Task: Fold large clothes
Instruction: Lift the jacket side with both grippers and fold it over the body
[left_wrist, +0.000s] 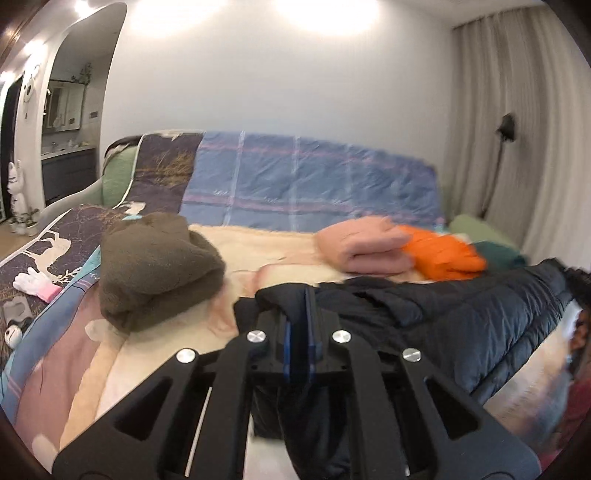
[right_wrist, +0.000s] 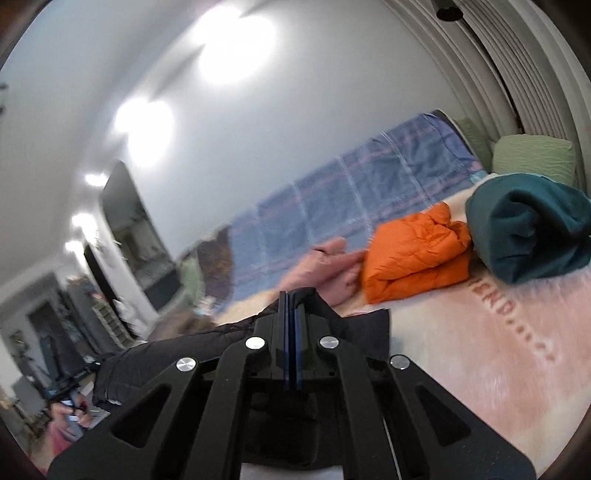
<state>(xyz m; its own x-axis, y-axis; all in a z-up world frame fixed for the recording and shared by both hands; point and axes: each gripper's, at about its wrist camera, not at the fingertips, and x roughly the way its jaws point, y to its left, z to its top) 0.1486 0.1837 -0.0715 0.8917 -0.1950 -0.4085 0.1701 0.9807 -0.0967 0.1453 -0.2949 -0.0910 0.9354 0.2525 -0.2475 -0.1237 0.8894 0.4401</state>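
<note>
A dark navy quilted jacket (left_wrist: 454, 325) is stretched across the near side of the bed. My left gripper (left_wrist: 302, 295) is shut on one edge of the jacket and holds it up. In the right wrist view the same jacket (right_wrist: 177, 362) runs to the left. My right gripper (right_wrist: 292, 299) is shut on its other edge. The fabric hangs down between and under the fingers of both grippers.
Folded clothes lie on the cream and pink blanket (right_wrist: 480, 350): a brown bundle (left_wrist: 159, 269), a pink one (left_wrist: 365, 247), an orange one (right_wrist: 413, 251) and a teal one (right_wrist: 532, 229). A blue plaid quilt (left_wrist: 306, 184) covers the headboard. Curtains (left_wrist: 517, 129) hang at right.
</note>
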